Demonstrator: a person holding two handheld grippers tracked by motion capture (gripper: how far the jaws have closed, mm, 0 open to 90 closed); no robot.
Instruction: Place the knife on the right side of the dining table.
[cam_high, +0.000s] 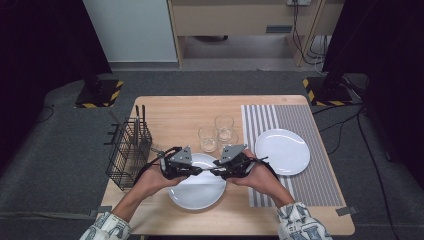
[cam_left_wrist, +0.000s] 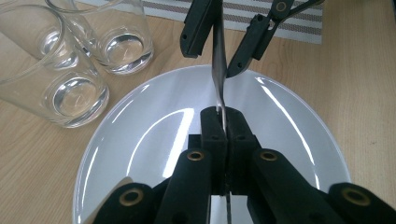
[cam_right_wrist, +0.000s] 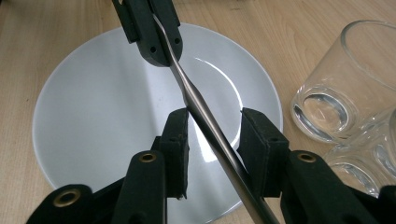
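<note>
Two black jaws of the left gripper (cam_left_wrist: 223, 122) are pressing together on a slim, polished steel utensil (cam_left_wrist: 218, 60), pinching it edge-on so that it is rising straight ahead over a round white glazed plate (cam_left_wrist: 140, 140). Which kind of cutlery it is cannot be told, since neither end is showing clearly. Across from it, the right gripper (cam_right_wrist: 214, 133) is standing with its jaws apart on either side of the same metal shaft (cam_right_wrist: 205, 119), one pad just touching it and the other well clear, so it is not gripping. In the high view both tools, left (cam_high: 192, 171) and right (cam_high: 216, 171), are meeting tip to tip above the far part of the plate (cam_high: 195, 195), with the utensil bridging the small gap between them and held off the china. This looks like a hand-over caught midway: the piece is already lifted and firmly carried by one side, while the other side is only framing it. Which gripper is giving and which receiving cannot be judged. Laying the piece down somewhere is left to do. Beyond the plate, two clear drinking glasses (cam_high: 216, 132) are standing together upright, a black wire cutlery basket (cam_high: 127, 150) is sitting at the table's left edge, and a second white plate (cam_high: 282, 150) is resting on a grey striped placemat (cam_high: 310, 175) to the right.
</note>
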